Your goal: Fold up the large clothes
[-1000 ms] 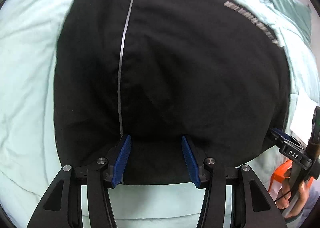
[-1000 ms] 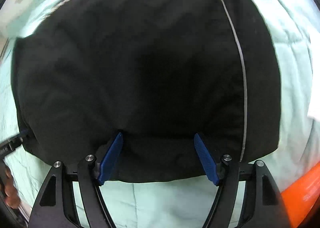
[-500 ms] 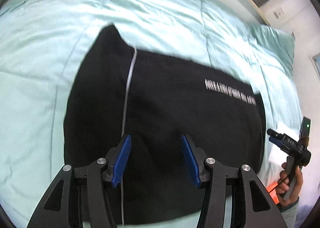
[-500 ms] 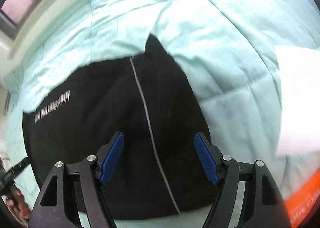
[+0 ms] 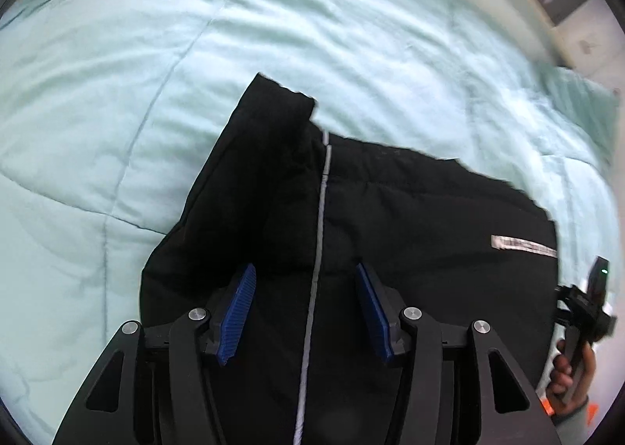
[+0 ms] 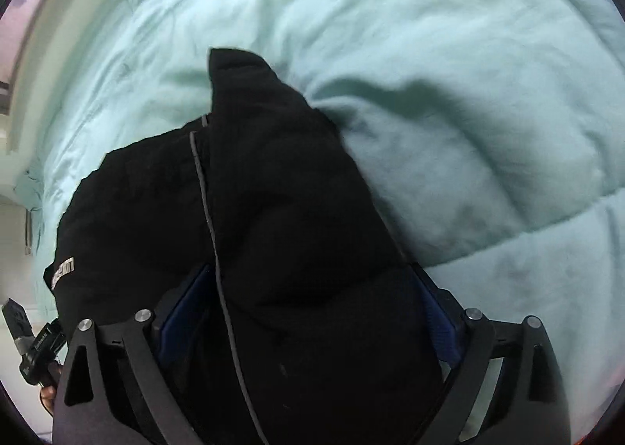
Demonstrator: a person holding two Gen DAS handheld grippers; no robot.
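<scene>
1. A black padded jacket lies on a bed covered with a pale mint quilt. In both views the garment reaches to the lower edge of the picture, close to the person.
2. A thin silver zipper line runs along the jacket, from its upper part down toward the near edge.
3. One narrow black part of the jacket, perhaps the collar or a sleeve end, points away toward the far side of the bed.
4. A small pale label with text sits on the jacket near its right edge in the left wrist view. The text is too blurred to read.
5. The left tongs are apart. Their blue pads stand over the black cloth on both sides of the zipper line, and nothing is pinched between them.
6. The right tongs are also apart, but a thick bulge of the jacket fills the space between them and partly covers both pads.
7. In the left wrist view, the right hand holds its gripper handle at the right edge of the jacket.
</scene>
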